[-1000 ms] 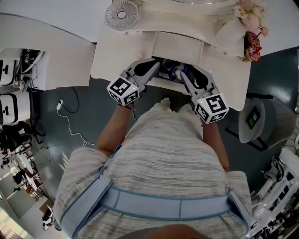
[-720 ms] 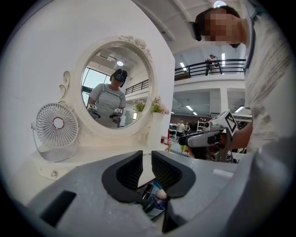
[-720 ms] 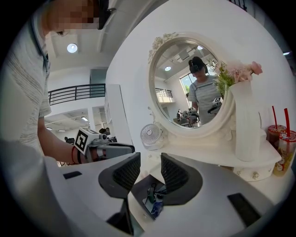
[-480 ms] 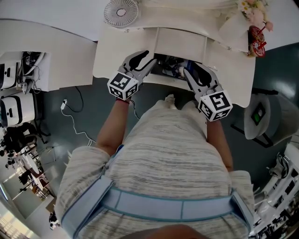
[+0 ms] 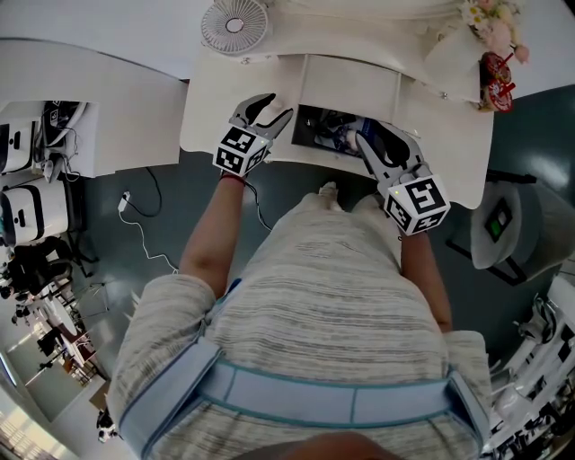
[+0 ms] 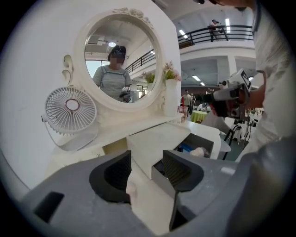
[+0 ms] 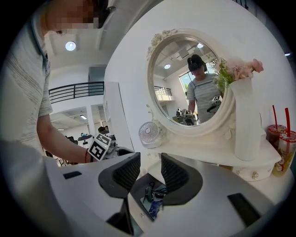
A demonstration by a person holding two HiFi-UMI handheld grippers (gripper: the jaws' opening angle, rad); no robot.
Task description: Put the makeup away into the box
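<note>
Cream-white and curved, the table fills the far side of the head view, with grey floor below it. At its back stand a small white round fan, a round mirror in a carved white frame, a tall white vase of pink flowers and two red drinks with straws.

An open, dark-lined box is set into the table's front edge. Makeup, blue and dark pieces, lies inside it in a loose heap.

The left tool hangs over the bare table top just left of the box, tilted downward. Its jaws have just been opening and stand wide, gripping nothing; only table top shows between them. A small pale pink thing lies on the table at the tip of the left-hand jaw, too blurred to name.

The right tool sits at the box's right front corner. Its jaws are a narrow gap apart and empty, with the box's contents showing below them.
</note>
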